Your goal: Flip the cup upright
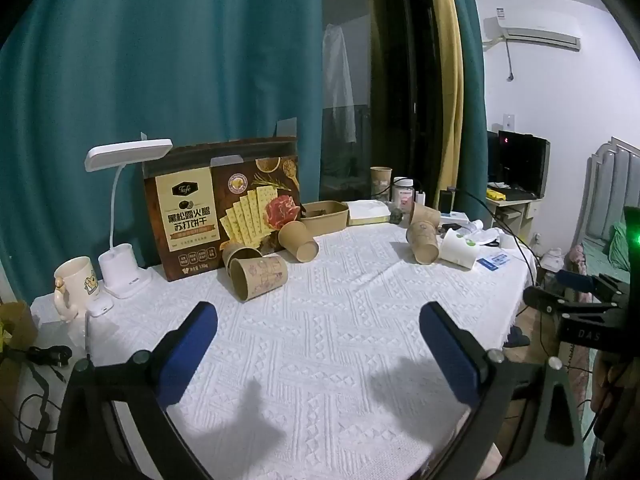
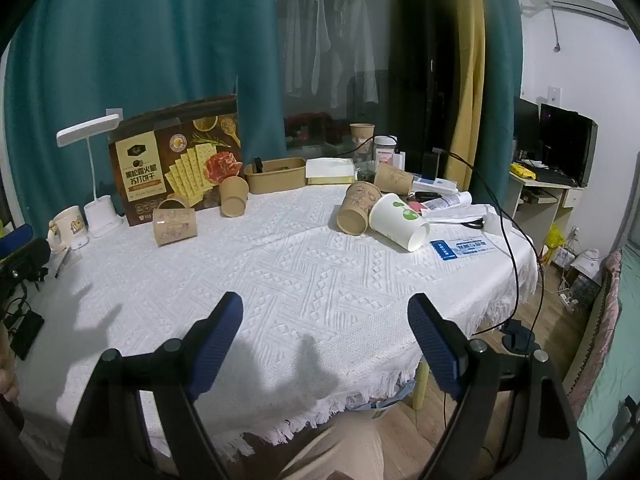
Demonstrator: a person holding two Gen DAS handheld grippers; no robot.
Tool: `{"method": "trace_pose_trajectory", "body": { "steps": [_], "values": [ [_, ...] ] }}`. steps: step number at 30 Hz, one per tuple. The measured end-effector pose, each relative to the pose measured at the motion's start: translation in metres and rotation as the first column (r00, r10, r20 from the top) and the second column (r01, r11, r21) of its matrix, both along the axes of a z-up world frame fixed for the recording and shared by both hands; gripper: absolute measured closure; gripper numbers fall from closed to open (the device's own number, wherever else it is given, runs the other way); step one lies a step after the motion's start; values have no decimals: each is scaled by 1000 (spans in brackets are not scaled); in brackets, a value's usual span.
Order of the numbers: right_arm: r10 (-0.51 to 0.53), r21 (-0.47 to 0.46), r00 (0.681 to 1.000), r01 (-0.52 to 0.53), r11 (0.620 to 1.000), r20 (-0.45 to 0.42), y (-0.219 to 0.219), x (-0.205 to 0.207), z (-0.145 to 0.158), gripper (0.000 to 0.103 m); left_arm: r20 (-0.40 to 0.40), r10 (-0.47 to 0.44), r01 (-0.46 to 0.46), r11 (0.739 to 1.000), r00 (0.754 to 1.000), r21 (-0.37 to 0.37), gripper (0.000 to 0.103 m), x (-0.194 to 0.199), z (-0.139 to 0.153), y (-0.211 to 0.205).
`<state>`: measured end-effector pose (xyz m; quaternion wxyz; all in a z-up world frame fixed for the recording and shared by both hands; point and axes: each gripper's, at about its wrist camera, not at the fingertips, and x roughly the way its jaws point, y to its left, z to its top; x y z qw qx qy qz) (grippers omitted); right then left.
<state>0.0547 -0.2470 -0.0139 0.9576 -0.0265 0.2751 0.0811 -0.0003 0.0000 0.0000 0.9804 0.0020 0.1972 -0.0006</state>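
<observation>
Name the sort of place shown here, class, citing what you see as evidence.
Probably a bedroom at home: a padded bed headboard, a wall air conditioner, clothes hanging behind the glass, and a cloth-covered table with tipped paper cups.

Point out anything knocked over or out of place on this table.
Several paper cups lie on their sides: a brown cup near the cracker box, and a brown cup touching a white cup on the right.

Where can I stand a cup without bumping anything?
The cloth is bare from the near edge to the cups. Crowded: brown cups by the cracker box, and the white cup cluster with papers at right.
</observation>
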Motion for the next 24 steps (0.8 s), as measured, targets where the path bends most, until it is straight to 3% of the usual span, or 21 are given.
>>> {"method": "trace_pose_trajectory", "body": {
  "steps": [24],
  "values": [
    [3,-3,1000,-3,1000,3,1,-1,5,20,4,0,0,1000,1000,2,2,0,0,0]
  ]
}}
